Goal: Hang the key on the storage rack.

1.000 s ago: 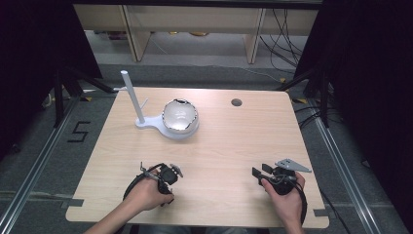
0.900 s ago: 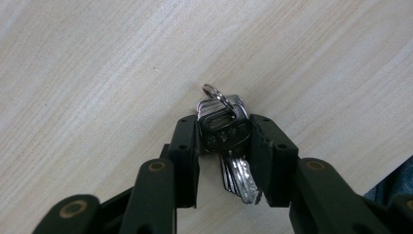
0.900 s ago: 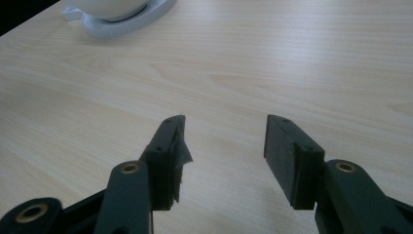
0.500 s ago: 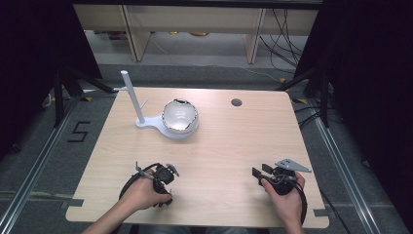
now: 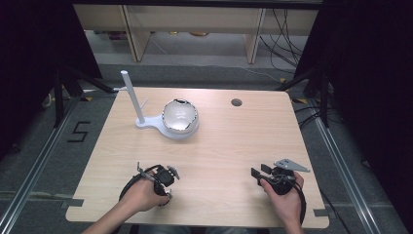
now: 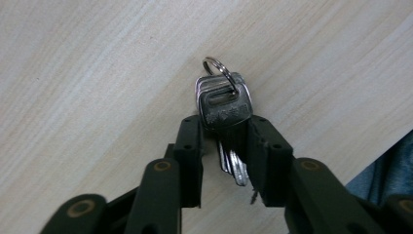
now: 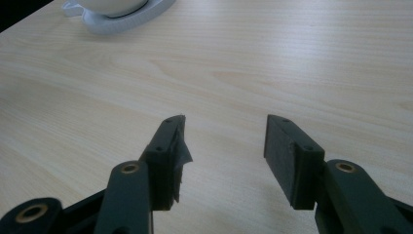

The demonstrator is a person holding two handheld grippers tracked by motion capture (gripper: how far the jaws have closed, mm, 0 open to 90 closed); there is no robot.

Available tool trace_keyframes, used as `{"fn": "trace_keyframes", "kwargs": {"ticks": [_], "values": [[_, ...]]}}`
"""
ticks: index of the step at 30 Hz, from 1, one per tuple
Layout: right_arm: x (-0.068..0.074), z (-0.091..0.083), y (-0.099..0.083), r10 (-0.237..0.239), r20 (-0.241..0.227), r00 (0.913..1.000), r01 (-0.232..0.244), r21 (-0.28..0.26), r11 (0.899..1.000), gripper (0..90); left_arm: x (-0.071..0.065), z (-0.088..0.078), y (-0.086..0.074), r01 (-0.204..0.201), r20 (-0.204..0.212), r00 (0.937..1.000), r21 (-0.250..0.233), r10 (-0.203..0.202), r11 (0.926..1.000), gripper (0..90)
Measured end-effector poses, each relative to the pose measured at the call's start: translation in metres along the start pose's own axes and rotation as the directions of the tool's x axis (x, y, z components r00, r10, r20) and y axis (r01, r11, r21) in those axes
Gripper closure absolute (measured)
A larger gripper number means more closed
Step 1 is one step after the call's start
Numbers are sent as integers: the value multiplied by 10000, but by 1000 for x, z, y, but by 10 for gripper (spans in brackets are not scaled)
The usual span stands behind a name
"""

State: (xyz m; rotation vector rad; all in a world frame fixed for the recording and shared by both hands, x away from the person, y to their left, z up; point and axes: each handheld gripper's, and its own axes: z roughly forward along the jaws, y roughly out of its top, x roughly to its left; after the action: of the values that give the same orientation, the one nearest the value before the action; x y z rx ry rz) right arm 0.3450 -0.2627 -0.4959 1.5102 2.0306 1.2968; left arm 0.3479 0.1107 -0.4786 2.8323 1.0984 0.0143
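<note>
A bunch of silver keys (image 6: 224, 105) on a ring lies on the wooden table (image 5: 219, 141), in the left gripper view. My left gripper (image 6: 225, 124) has just been closing, and its black pads now press on both sides of the key heads. From above, that left gripper (image 5: 165, 180) sits near the table's front left, pointing down in the person's hand. My right gripper (image 7: 224, 122) stands open over bare wood with nothing between its jaws. The high view has this right gripper (image 5: 259, 172) at the front right.
A shiny bowl (image 5: 179, 117) rests on a white stand with an upright post (image 5: 131, 95) at the back left of the table. Its white base (image 7: 122, 17) lies far ahead of the right gripper. A small round hole (image 5: 236, 102) sits near the back edge.
</note>
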Motion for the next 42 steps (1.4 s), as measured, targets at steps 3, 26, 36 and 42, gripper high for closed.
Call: {"fn": "trace_keyframes", "kwargs": {"ticks": [3,26,36,42], "values": [[0,-1,0,25,-49,10000,-25,38,10000,504,0,0,-1,-468,-104,9989,41,468,9989,789],[-4,0,1,-358,11,9994,358,65,9993,504,3,0,3,-752,235,9970,382,744,9964,759],[-5,1,0,-329,-81,9994,330,38,9994,505,2,0,4,-1791,163,9838,564,1785,9822,810],[0,0,0,-32,61,10000,30,250,9997,504,11,-2,-6,-1268,595,9900,-165,1276,9918,816]]}}
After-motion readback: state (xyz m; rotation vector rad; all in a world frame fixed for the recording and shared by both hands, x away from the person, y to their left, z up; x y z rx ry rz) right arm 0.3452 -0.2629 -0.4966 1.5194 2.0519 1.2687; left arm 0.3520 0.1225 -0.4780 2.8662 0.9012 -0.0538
